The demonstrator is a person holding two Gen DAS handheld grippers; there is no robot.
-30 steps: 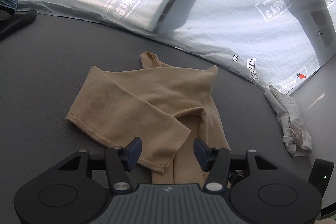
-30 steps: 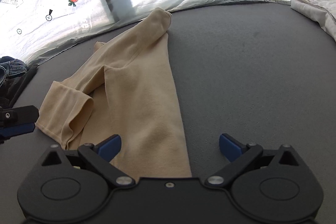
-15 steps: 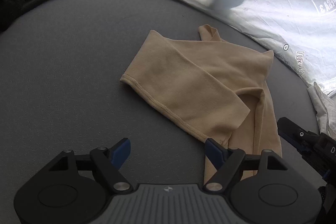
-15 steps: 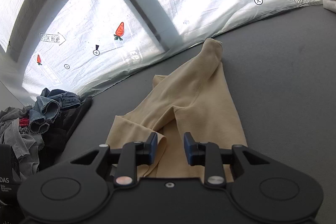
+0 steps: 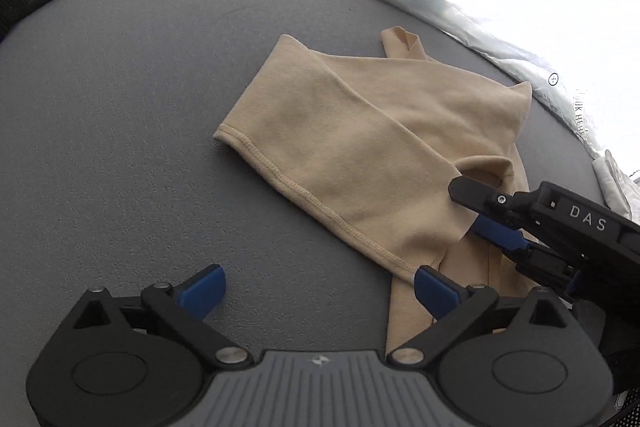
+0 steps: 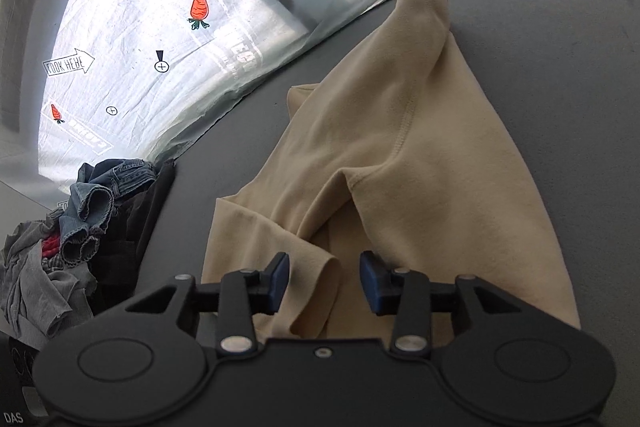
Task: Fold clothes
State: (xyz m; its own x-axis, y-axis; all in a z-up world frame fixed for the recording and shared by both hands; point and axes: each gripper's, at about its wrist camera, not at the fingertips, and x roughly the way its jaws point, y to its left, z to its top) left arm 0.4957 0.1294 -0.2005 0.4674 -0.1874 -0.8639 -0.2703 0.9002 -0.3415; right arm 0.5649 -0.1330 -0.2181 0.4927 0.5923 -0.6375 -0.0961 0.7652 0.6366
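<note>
The tan garment (image 6: 404, 163) lies partly folded on the grey bench (image 5: 120, 107), its long axis running away toward the white printed sheet (image 6: 140, 27). The left gripper (image 5: 318, 287), tilted down, has just spread wide over bare bench. The right gripper (image 6: 323, 281), jaws just reopening, straddles a fabric fold, seemingly unpinched.

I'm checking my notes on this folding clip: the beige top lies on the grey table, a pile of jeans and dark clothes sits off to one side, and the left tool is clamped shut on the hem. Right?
Not quite. The left tool is wide open over the grey table, gripping nothing, as the left wrist view shows. The beige top and the pile of jeans and dark clothes are as you say.
</note>
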